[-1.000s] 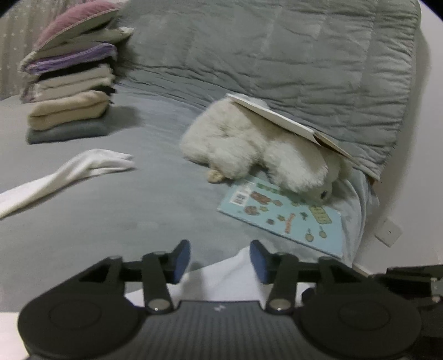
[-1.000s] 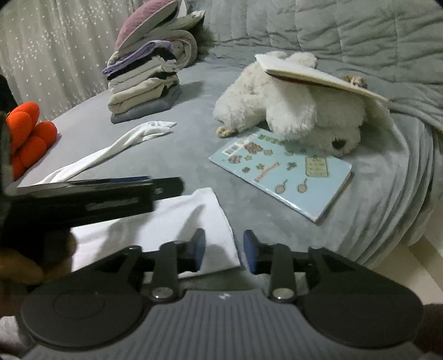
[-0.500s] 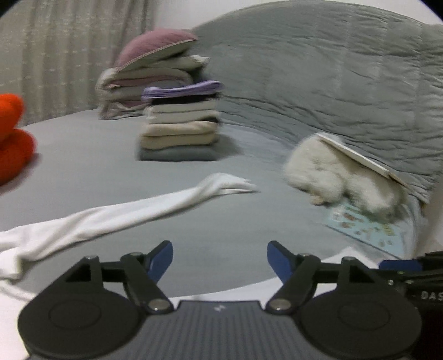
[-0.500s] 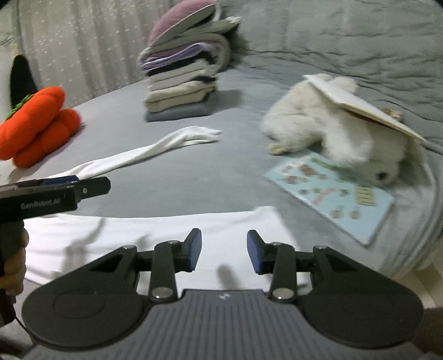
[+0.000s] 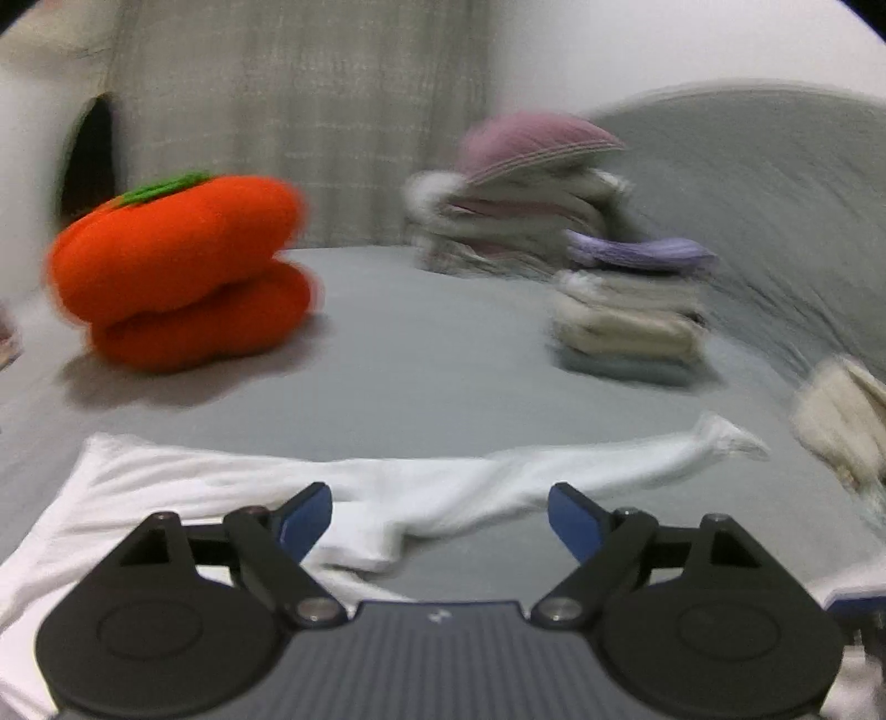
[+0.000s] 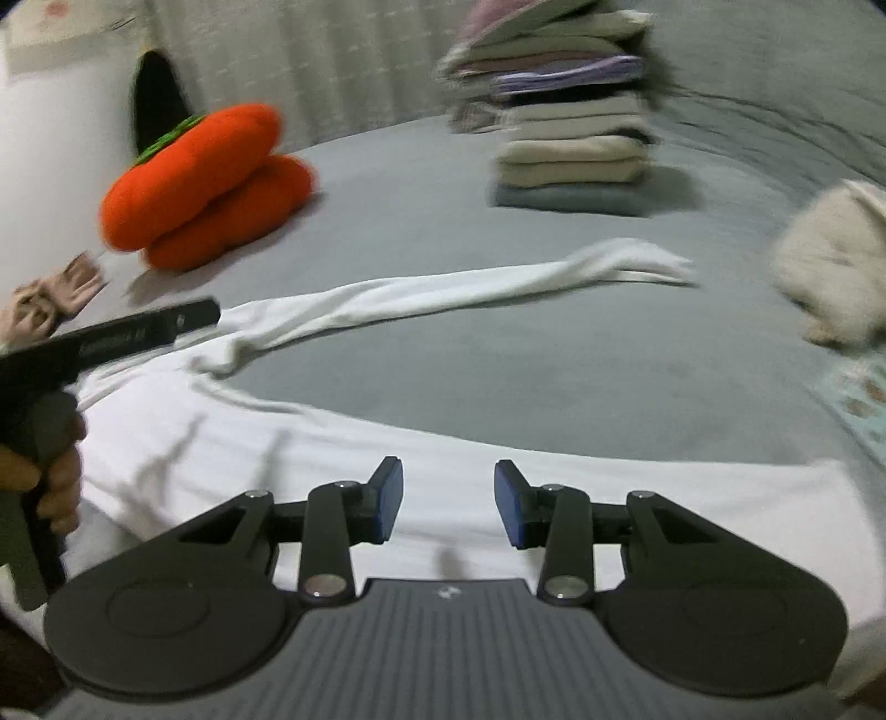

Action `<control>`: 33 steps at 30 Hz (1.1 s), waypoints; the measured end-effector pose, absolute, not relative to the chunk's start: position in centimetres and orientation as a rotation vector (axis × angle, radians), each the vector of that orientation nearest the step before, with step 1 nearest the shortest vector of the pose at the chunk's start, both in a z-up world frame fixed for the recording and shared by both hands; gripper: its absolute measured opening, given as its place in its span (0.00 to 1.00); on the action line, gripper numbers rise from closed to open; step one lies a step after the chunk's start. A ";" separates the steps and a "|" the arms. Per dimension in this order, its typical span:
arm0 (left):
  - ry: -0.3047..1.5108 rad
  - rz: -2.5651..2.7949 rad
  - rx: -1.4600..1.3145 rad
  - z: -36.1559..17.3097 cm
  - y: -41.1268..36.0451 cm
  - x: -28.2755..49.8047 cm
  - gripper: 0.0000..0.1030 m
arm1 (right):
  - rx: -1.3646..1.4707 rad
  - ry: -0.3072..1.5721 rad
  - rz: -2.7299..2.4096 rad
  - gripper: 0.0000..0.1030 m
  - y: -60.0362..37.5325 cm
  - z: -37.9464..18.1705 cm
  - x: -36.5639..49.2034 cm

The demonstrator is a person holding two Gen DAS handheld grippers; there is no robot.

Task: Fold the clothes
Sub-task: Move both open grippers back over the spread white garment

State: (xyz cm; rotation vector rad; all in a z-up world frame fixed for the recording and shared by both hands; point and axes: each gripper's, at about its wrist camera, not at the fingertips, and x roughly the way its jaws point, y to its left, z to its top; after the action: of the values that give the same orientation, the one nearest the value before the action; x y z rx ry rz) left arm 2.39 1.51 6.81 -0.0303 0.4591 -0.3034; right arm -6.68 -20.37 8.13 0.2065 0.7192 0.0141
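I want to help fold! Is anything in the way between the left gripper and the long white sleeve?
Nothing visible blocks it. The left gripper hovers with its jaws wide open right over the white shirt, and the sleeve stretches across just ahead of it. The orange plush and the clothes stack sit farther back on the bed.

Grey bed sheet (image 6: 554, 376) underfoot of everything, smooth and matte. Behind it, a pale dotted curtain (image 5: 310, 111) beside a plain white wall (image 5: 637, 50). To the right, a quilted grey blanket (image 5: 775, 183) heaped high. Soft, dim indoor light; left view blurred.
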 end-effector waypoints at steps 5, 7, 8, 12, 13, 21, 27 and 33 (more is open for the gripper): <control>0.448 -0.135 -0.047 5.8 6.0 4.7 0.75 | 0.153 0.729 0.130 0.40 -15.1 7.3 -4.2; 0.445 -0.071 -0.046 5.6 7.1 5.3 0.74 | 0.145 0.738 0.171 0.40 -13.3 6.9 -3.0; 0.443 -0.039 -0.046 5.5 7.6 5.5 0.74 | 0.140 0.741 0.189 0.40 -12.5 6.7 -2.4; 0.468 0.008 -0.054 5.1 9.0 6.5 0.71 | 0.109 0.745 0.238 0.39 -9.8 6.0 -0.3; 0.470 0.011 -0.055 5.1 9.2 6.7 0.71 | 0.106 0.748 0.246 0.38 -9.3 5.8 0.4; 0.515 0.019 -0.051 4.3 9.9 8.1 0.71 | 0.089 0.763 0.223 0.22 -9.4 4.1 5.3; 0.501 -0.052 -0.048 4.9 9.1 7.6 0.71 | 0.118 0.760 0.114 0.27 -14.0 5.1 7.5; 0.477 -0.143 0.000 5.4 6.5 7.4 0.71 | 0.266 0.771 -0.006 0.34 -20.8 5.3 7.6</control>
State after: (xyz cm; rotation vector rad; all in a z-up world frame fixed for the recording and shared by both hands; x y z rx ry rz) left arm 7.44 6.54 5.42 0.0001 0.4766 -0.1426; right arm 7.60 -20.82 5.29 0.2657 0.7710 -0.0063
